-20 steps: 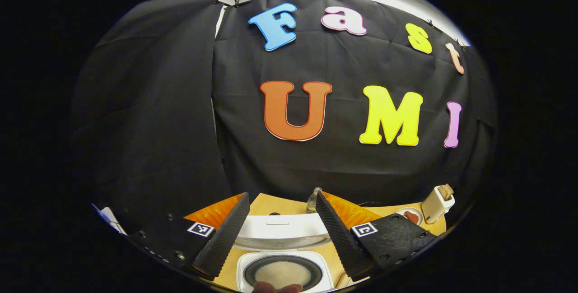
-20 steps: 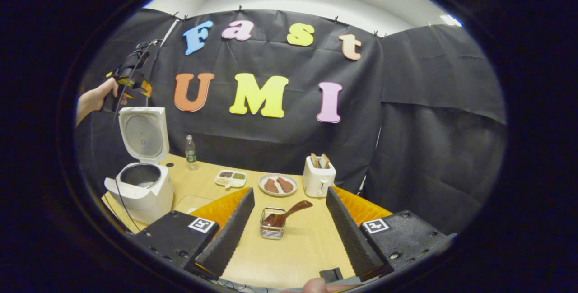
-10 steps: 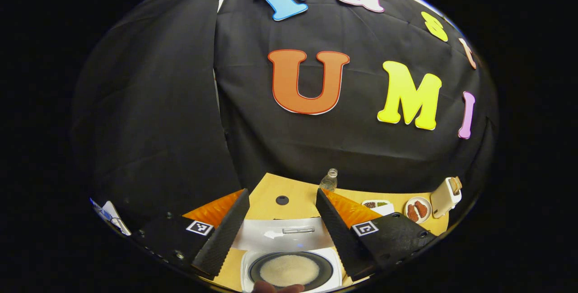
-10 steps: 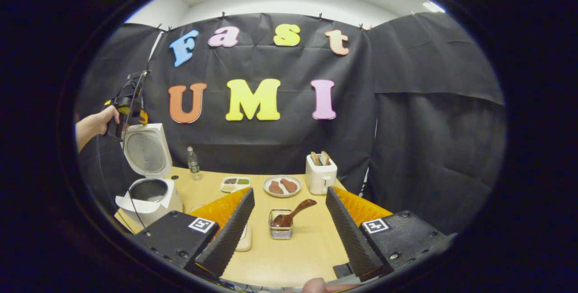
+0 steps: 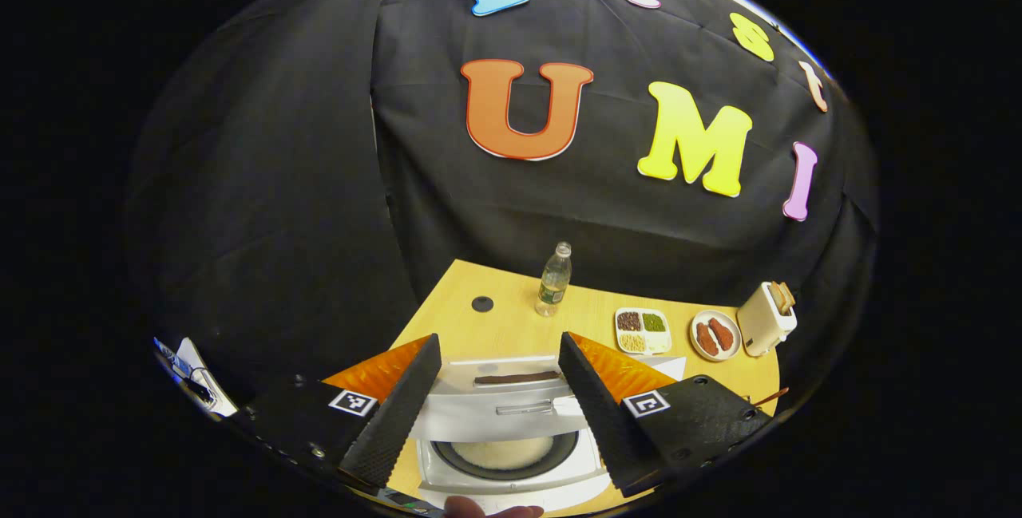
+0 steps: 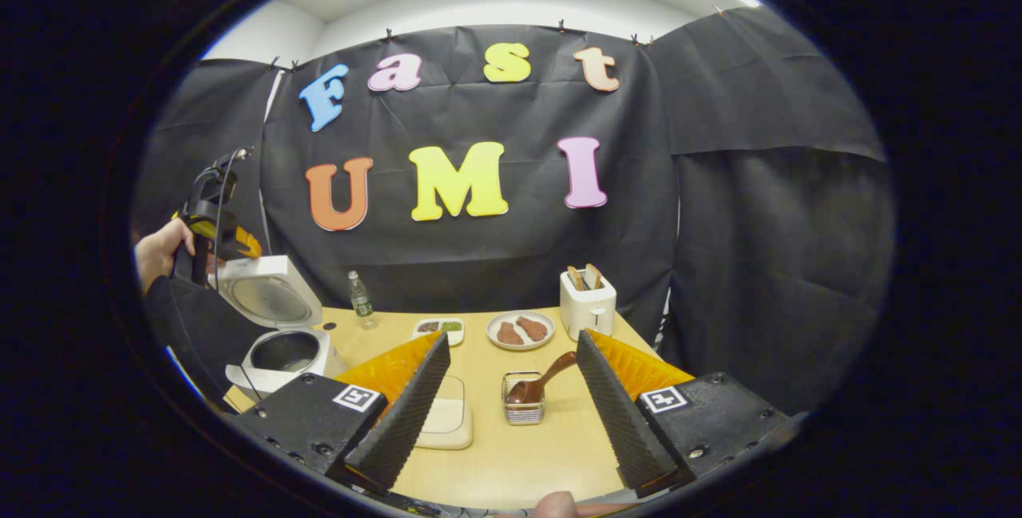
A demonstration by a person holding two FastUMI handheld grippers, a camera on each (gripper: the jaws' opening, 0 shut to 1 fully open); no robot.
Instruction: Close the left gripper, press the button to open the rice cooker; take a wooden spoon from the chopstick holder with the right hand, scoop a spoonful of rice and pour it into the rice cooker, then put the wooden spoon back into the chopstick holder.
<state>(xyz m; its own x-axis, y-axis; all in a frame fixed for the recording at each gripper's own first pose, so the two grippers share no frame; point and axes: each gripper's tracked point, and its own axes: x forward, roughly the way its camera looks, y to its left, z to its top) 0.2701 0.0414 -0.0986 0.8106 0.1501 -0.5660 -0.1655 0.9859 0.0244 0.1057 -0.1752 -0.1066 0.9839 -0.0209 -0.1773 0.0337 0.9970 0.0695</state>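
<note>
**Spoon dead ahead of my right gripper**

Straight ahead on the worktop [image 6: 511, 462], the wooden spoon [image 6: 541, 378] stands in the chopstick holder [image 6: 523, 409], handle leaning up-right. My right gripper [image 6: 511, 414] is released, empty; my left gripper [image 5: 495, 410], also released, hovers above the rice cooker [image 5: 511, 454].

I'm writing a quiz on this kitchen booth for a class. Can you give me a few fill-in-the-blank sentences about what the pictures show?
1. The wooden spoon rests in the wire ____.
2. The plate lies between the divided dish and the ____.
3. The rice cooker has its lid ____.
4. The right gripper has its fingers ____.

Missing words: chopstick holder; toaster; open; open
</note>
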